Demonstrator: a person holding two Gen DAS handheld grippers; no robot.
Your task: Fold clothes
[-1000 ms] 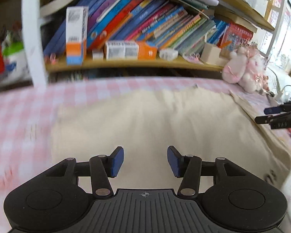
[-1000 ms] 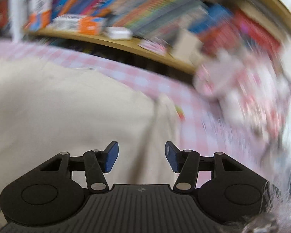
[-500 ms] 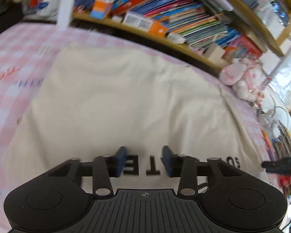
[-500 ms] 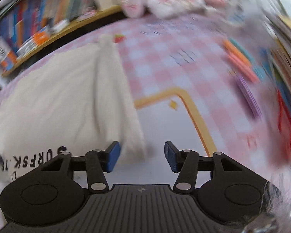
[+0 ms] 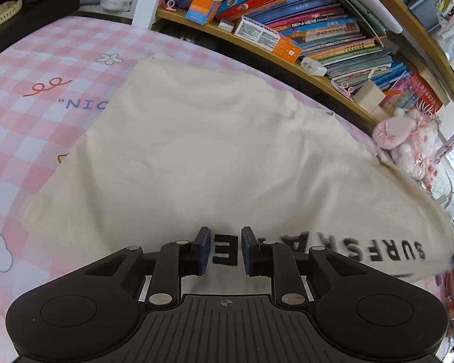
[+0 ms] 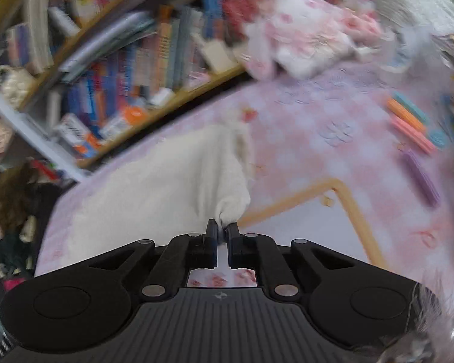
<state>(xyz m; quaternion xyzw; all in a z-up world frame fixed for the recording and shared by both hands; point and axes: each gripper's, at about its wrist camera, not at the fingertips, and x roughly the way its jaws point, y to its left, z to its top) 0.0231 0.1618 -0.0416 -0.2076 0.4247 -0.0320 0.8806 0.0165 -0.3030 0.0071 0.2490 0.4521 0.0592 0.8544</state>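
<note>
A cream garment lies spread flat on a pink checked cloth, with black lettering along its near edge. My left gripper hovers low over that lettered edge. Its jaws are closing, a narrow gap remains, and the flat fabric with one black letter shows between the blue pads. In the blurred right wrist view, my right gripper is shut on a bunched corner of the garment. That corner is pulled up into a small peak, and the rest of the garment stretches away to the left.
A wooden shelf packed with books and boxes runs along the far side. Pink plush toys sit at the far right. Right of the garment, an orange-bordered panel marks the pink cloth, and coloured pens lie beyond it.
My left gripper has come back to the lettered near edge and its jaws have narrowed. My right gripper has swung to the garment's right corner and shut on it.
</note>
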